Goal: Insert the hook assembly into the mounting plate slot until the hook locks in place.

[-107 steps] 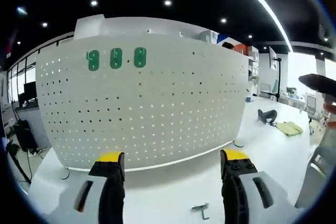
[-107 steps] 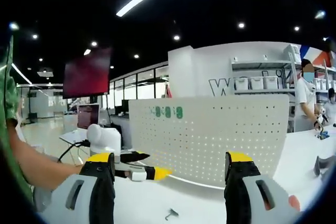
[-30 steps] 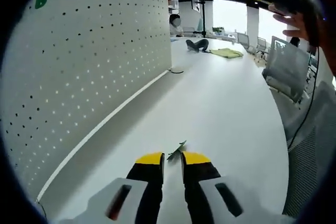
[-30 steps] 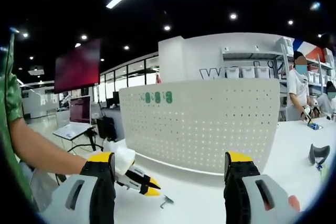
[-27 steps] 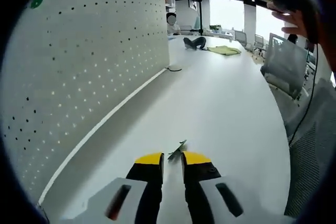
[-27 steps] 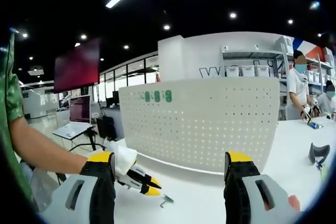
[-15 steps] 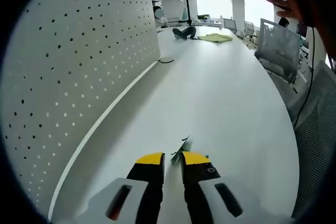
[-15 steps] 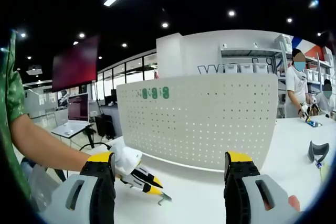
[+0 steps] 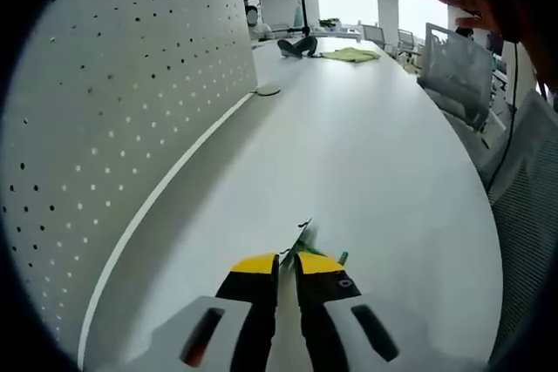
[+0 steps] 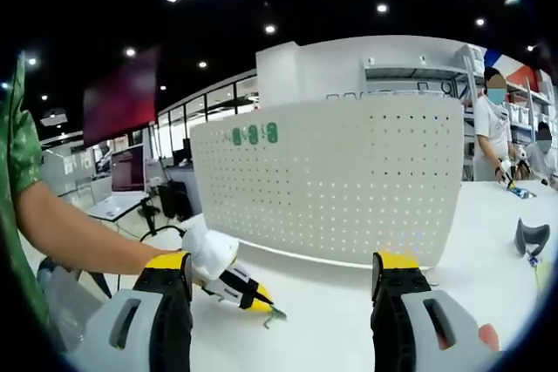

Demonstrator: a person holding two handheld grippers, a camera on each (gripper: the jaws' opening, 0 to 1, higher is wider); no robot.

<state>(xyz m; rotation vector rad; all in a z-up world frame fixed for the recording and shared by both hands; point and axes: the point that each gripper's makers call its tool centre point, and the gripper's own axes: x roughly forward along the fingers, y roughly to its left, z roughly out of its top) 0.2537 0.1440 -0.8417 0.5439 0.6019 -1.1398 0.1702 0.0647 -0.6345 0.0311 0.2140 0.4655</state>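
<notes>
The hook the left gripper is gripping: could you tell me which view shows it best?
The left gripper view: the hook sticks out past the left gripper, close up. In the right gripper view it is small, at that gripper's tip.

Right gripper view. The right gripper [image 10: 283, 280] rises from 6 o'clock, its yellow-tipped jaws spread wide with nothing between them. At 7 o'clock the left gripper [image 10: 261, 304], reaching in on a bare forearm [image 10: 78, 237], has its jaws closed on the small metal hook [image 10: 275, 314] just above the white table [image 10: 323, 320]. The white pegboard [image 10: 340, 185] stands upright across the centre, three green tags [image 10: 254, 135] at its 11 o'clock corner. A person [image 10: 495, 132] stands at 3 o'clock.
</notes>
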